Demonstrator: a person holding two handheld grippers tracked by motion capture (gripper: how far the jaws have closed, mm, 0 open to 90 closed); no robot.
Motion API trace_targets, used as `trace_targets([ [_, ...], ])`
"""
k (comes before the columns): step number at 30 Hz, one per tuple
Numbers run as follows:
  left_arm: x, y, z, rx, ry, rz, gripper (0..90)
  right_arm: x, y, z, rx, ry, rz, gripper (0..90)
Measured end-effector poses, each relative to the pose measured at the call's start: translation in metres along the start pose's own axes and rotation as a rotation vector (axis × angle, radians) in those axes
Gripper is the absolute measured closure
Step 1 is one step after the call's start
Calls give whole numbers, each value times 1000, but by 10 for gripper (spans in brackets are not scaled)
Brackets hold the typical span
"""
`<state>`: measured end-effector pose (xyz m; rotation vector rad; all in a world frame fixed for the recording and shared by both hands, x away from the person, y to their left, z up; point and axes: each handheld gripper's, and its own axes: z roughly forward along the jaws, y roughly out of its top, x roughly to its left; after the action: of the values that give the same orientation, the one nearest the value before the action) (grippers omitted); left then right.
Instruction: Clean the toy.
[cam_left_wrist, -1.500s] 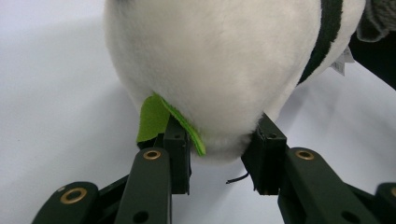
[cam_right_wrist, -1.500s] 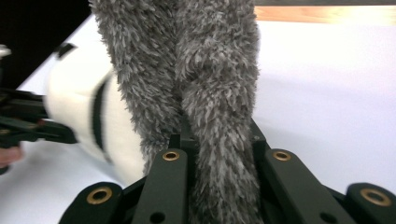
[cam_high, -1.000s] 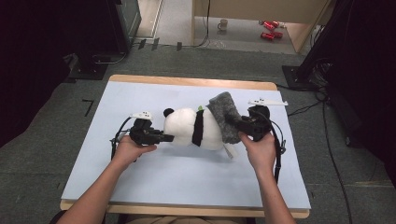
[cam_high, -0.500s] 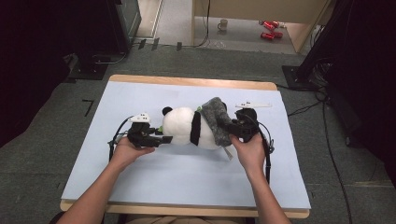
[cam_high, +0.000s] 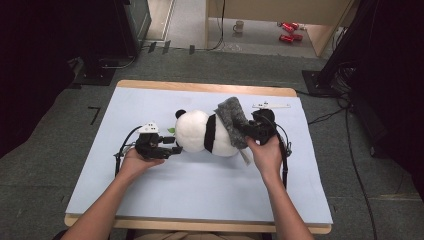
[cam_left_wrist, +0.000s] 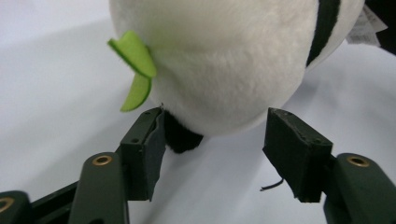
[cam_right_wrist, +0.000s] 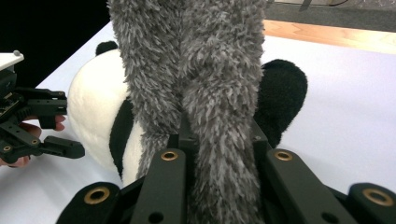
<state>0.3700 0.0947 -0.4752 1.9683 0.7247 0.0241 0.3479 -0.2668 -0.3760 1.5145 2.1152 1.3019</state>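
Observation:
A panda plush (cam_high: 200, 132) lies on its side on the light blue table top (cam_high: 200, 190). My left gripper (cam_high: 176, 149) is at its head and open, its jaws having just been opening. The white head (cam_left_wrist: 219, 60) and a black ear (cam_left_wrist: 180, 137) sit between the pads without being pressed, and a green leaf (cam_left_wrist: 135, 65) sticks out beside them. My right gripper (cam_high: 243, 130) is shut on a grey furry cloth (cam_high: 231, 117), which drapes over the panda's body. The cloth (cam_right_wrist: 205, 70) rises from my right gripper (cam_right_wrist: 217, 135), with the panda (cam_right_wrist: 93, 107) and left gripper (cam_right_wrist: 74, 126) behind.
A white strip (cam_high: 270, 105) lies on the table behind the right hand. The table's wooden far edge (cam_high: 200, 86) borders grey floor, where a mug (cam_high: 239, 26) and red objects (cam_high: 287, 31) lie. Cables (cam_high: 285, 150) trail from both grippers.
The right gripper has carried the grey cloth left and down onto the panda's body. The left gripper's jaws have opened at the panda's head.

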Motion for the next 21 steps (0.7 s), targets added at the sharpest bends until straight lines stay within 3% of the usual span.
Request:
trace_targets([
  [4, -1, 1, 8, -22, -13, 13, 327, -2, 2, 3, -7, 1, -2, 766],
  [9, -2, 3, 21, -39, 22, -19, 263, -3, 3, 5, -9, 21, 21, 767],
  [15, -2, 1, 25, -30, 22, -31, 353, -2, 5, 2, -10, 38, 35, 767],
  [21, -10, 1, 21, 4, 28, -49, 409, 12, 12, -5, -6, 39, 5, 772],
])
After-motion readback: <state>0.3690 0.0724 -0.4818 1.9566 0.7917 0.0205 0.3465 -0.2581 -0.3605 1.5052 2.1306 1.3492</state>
